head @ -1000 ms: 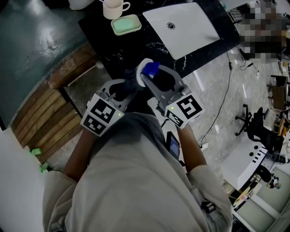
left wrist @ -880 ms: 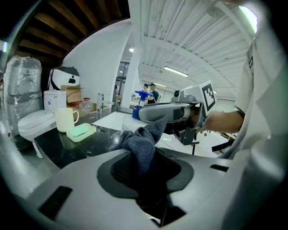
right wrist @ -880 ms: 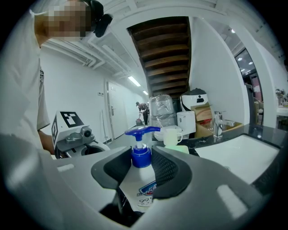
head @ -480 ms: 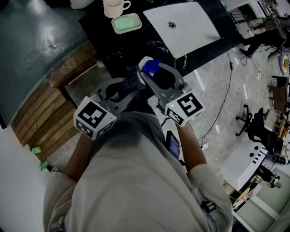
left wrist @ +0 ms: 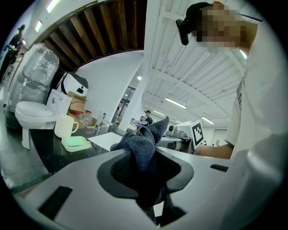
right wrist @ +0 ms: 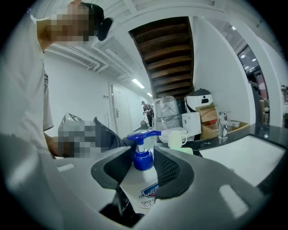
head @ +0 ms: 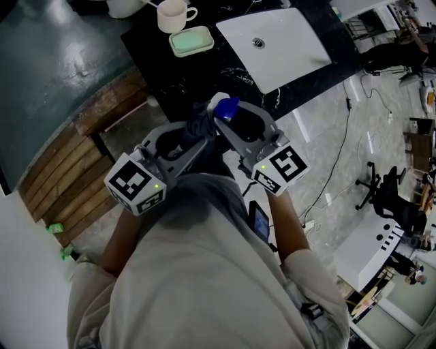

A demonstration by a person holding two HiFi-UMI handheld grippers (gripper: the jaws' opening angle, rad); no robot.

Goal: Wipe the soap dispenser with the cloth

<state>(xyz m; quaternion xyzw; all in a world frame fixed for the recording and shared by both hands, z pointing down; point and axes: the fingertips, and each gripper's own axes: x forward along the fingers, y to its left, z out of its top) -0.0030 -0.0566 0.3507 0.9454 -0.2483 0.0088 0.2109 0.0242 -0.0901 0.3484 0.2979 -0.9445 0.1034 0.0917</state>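
My right gripper (head: 235,123) (right wrist: 143,173) is shut on a white soap dispenser (right wrist: 143,185) with a blue pump head (right wrist: 140,134) (head: 227,105), held in the air in front of the person's chest. A dark blue-grey cloth (left wrist: 143,146) (head: 197,126) is clamped in my left gripper (left wrist: 145,177) (head: 187,140), its loose end sticking up. In the head view the cloth lies right against the dispenser's left side, just below the pump.
A black marble counter (head: 163,75) lies ahead with a white sink basin (head: 279,41), a green soap dish (head: 191,41) and a white mug (head: 170,13). Wooden slats (head: 75,170) lie to the left. Cables (head: 340,136) and chairs stand on the floor at right.
My left gripper has turned and its marker cube has dropped lower left, while the cloth stays against the dispenser. The right gripper and dispenser have barely moved.
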